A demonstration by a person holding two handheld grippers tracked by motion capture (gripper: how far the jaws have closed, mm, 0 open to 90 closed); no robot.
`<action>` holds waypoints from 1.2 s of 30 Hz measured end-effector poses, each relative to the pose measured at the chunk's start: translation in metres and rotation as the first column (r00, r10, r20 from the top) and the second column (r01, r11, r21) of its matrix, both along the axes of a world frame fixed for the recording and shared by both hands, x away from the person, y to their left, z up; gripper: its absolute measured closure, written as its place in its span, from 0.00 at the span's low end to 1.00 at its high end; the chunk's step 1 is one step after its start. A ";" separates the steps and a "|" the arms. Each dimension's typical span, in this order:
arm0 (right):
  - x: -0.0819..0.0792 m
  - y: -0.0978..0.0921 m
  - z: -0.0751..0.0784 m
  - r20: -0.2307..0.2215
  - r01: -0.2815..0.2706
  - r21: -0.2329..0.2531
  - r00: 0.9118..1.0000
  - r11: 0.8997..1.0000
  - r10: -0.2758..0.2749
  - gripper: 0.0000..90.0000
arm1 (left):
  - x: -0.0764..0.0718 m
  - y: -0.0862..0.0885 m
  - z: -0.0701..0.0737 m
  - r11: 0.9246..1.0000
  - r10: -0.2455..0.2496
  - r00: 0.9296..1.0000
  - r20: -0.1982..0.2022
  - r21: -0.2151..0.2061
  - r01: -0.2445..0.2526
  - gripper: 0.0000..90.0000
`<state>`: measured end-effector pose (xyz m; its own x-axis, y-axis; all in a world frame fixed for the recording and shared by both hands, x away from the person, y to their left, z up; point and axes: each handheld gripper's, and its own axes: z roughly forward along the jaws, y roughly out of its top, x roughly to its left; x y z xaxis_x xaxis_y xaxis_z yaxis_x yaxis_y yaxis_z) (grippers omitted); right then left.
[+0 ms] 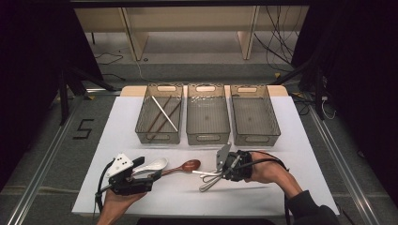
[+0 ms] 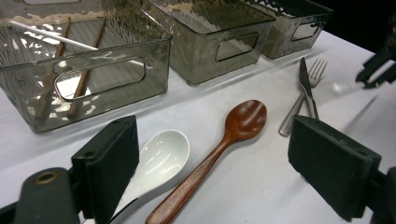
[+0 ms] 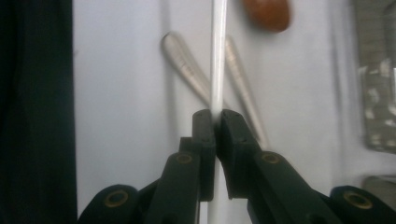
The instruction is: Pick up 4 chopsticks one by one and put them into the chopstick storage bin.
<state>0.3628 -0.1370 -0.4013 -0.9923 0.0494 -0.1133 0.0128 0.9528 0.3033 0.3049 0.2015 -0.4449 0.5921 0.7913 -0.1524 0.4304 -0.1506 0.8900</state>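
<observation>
White chopstick (image 3: 218,56), at centre frame in the right gripper view, clamped between the closed jaws of the right hand-held gripper (image 3: 215,122) above the desk (image 1: 263,187); left hand-held gripper (image 2: 212,163), lower frame, spread wide around ceramic spoon (image 2: 159,161) and wooden spoon (image 2: 219,144).
</observation>
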 end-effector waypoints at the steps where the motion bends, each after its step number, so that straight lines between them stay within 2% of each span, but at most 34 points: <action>1: 0.003 0.000 0.003 0.005 0.020 0.020 1.000 1.000 -0.020 0.95 | 0.000 0.000 0.000 1.000 0.000 1.000 0.000 -0.001 0.000 0.18; 4: 0.012 0.001 0.012 0.011 0.093 0.074 0.996 0.993 -0.094 0.95 | 0.000 0.000 0.000 1.000 -0.002 1.000 -0.004 0.001 0.002 0.18; 6: 0.019 0.001 0.018 0.015 0.131 0.121 0.991 0.984 -0.134 0.95 | 0.000 0.000 0.000 1.000 -0.002 1.000 -0.004 0.000 0.002 0.18; 11: 0.037 0.001 0.034 0.014 0.219 0.222 0.974 0.950 -0.227 0.95 | 0.000 0.000 0.000 1.000 -0.001 1.000 -0.006 -0.001 0.001 0.18; 15: 0.049 0.006 0.045 0.001 0.250 0.297 0.965 0.922 -0.262 0.95 | 0.000 0.000 0.000 1.000 -0.003 1.000 -0.007 0.001 0.003 0.18; 17: 0.055 0.009 0.051 0.000 0.262 0.335 0.961 0.905 -0.278 0.95 | 0.000 0.000 0.000 1.000 -0.003 1.000 -0.006 0.000 0.003 0.18; 20: 0.067 0.012 0.062 -0.023 0.290 0.401 0.951 0.869 -0.307 0.95 | 0.000 0.001 0.000 1.000 -0.001 1.000 -0.004 -0.004 0.001 0.18; 21: 0.072 0.015 0.065 -0.028 0.294 0.418 0.950 0.860 -0.311 0.95 | 0.000 0.001 0.000 1.000 -0.002 1.000 -0.003 -0.003 0.002 0.18; 22: 0.074 0.016 0.066 -0.028 0.299 0.424 0.948 0.855 -0.318 0.95 | 0.000 0.001 0.000 1.000 -0.002 1.000 -0.003 -0.003 0.002 0.18; 23: 0.077 0.019 0.068 -0.035 0.315 0.433 0.942 0.844 -0.334 0.95 | 0.000 0.001 0.000 1.000 -0.002 1.000 -0.002 -0.003 0.002 0.18; 25: 0.083 0.023 0.069 -0.034 0.324 0.457 0.937 0.828 -0.348 0.95 | 0.000 0.001 0.000 1.000 -0.002 1.000 -0.001 -0.002 0.002 0.18; 26: 0.085 0.025 0.070 -0.044 0.331 0.472 0.934 0.817 -0.354 0.95 | 0.000 0.001 0.000 1.000 -0.002 1.000 -0.001 -0.002 0.002 0.18; 27: 0.087 0.028 0.072 -0.054 0.350 0.483 0.927 0.802 -0.372 0.95 | 0.000 0.001 0.000 1.000 -0.003 1.000 -0.001 -0.002 0.003 0.18; 30: 0.094 0.035 0.074 -0.069 0.367 0.520 0.918 0.772 -0.390 0.95 | 0.000 0.001 0.000 1.000 -0.003 1.000 -0.001 -0.002 0.003 0.18; 32: 0.097 0.040 0.076 -0.074 0.379 0.528 0.912 0.760 -0.403 0.95 | 0.000 0.001 0.000 1.000 0.000 1.000 -0.003 -0.008 0.000 0.18; 34: 0.100 0.045 0.078 -0.075 0.373 0.542 0.914 0.753 -0.399 0.95 | 0.000 0.002 0.001 1.000 -0.002 1.000 -0.002 -0.005 0.002 0.18; 36: 0.102 0.049 0.079 -0.077 0.378 0.549 0.911 0.746 -0.405 0.95 | 0.000 0.001 0.001 1.000 0.000 1.000 -0.002 -0.010 0.000 0.18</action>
